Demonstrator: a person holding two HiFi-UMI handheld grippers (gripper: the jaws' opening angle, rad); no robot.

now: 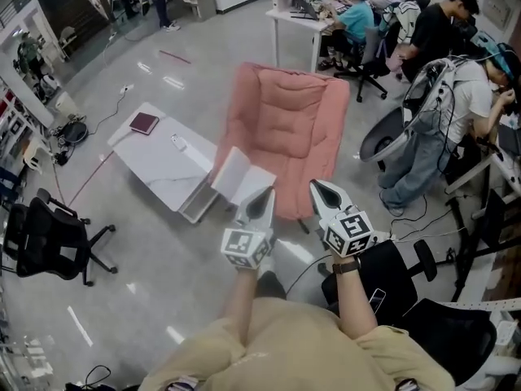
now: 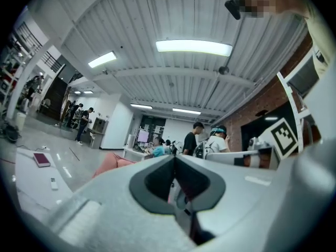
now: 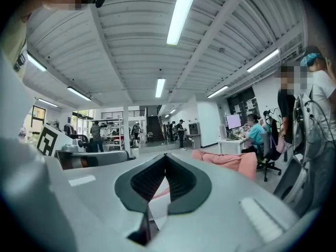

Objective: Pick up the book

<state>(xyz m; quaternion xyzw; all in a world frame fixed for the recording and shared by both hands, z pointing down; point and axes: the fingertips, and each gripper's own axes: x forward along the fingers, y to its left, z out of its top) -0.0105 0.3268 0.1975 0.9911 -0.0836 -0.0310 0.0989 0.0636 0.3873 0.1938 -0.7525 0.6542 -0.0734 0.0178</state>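
Maroon book (image 1: 144, 123): lifted yet?

Operator: No. It lies flat on the white table (image 1: 163, 173), well apart from me. My left gripper (image 1: 260, 204) and right gripper (image 1: 326, 195) are both closed, empty. Approach, grasp and lift are all ahead.

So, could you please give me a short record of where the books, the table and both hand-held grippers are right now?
left hand-held gripper: jaws shut, empty, touching no book
right hand-held gripper: jaws shut, empty
maroon rectangular book: closed, flat on the far corner of the low white table
open white-paged book: apparently a book, at the front edge of the pink padded chair, by the table's near end
small white remote: lying on the table, apart from the maroon book
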